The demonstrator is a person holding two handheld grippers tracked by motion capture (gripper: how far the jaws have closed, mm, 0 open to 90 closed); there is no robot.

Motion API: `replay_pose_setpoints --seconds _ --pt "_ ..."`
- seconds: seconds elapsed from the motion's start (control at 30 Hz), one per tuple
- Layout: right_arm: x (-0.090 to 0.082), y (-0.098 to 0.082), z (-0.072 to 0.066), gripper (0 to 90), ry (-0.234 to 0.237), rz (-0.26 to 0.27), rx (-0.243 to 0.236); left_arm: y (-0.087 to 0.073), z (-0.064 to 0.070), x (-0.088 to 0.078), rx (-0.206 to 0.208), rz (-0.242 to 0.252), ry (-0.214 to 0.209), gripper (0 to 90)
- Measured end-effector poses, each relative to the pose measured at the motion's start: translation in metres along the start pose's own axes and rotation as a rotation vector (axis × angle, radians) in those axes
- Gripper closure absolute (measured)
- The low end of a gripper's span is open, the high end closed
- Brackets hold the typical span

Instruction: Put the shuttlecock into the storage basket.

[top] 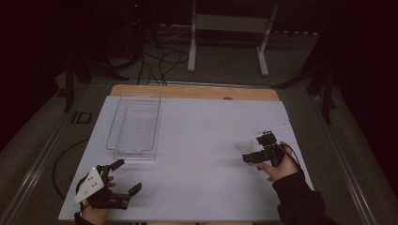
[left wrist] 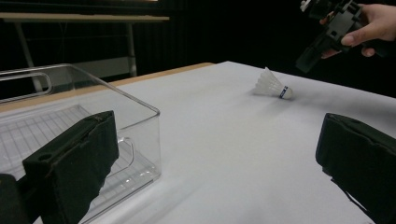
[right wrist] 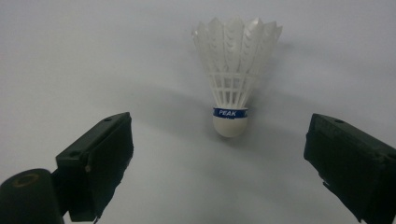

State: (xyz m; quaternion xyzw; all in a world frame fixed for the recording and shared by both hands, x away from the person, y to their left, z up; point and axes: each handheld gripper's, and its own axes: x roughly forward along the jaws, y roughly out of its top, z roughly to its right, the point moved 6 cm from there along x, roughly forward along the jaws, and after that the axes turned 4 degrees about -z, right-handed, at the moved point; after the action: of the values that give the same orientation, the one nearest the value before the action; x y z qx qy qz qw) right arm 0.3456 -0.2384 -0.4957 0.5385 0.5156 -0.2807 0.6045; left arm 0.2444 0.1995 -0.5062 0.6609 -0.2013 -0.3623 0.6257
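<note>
A white shuttlecock with a blue band marked PEAK lies on the white table sheet, its cork end toward my right gripper. That gripper is open, its two jaws wide apart on either side just short of the cork. From above, the shuttlecock sits right in front of the right gripper, held by a hand at the right side. My left gripper rests open near the front left corner, with nothing between its jaws. The left gripper view has the shuttlecock far across the sheet.
A clear plastic bin stands on the left half of the sheet, close ahead of the left gripper. A wooden table edge runs along the back. Cables and a white stand lie on the floor beyond.
</note>
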Motion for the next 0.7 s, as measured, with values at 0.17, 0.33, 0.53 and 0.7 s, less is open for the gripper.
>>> replay_pose_setpoints --seconds 0.17,0.33,0.53,0.7 --pt "0.005 0.001 0.001 8.9 -0.024 -0.019 -0.012 0.000 0.000 0.000 -0.002 -0.003 0.000 0.1" --pt "0.011 0.001 0.001 10.7 -0.036 -0.053 -0.019 0.000 0.000 0.000 0.000 -0.006 -0.001 0.1" --pt "0.019 -0.001 0.002 14.4 -0.050 -0.116 -0.032 0.000 0.000 0.000 -0.003 -0.006 -0.001 0.1" --pt "0.024 -0.002 0.000 21.4 -0.071 -0.153 -0.052 0.000 0.000 0.000 -0.006 -0.008 -0.002 0.0"
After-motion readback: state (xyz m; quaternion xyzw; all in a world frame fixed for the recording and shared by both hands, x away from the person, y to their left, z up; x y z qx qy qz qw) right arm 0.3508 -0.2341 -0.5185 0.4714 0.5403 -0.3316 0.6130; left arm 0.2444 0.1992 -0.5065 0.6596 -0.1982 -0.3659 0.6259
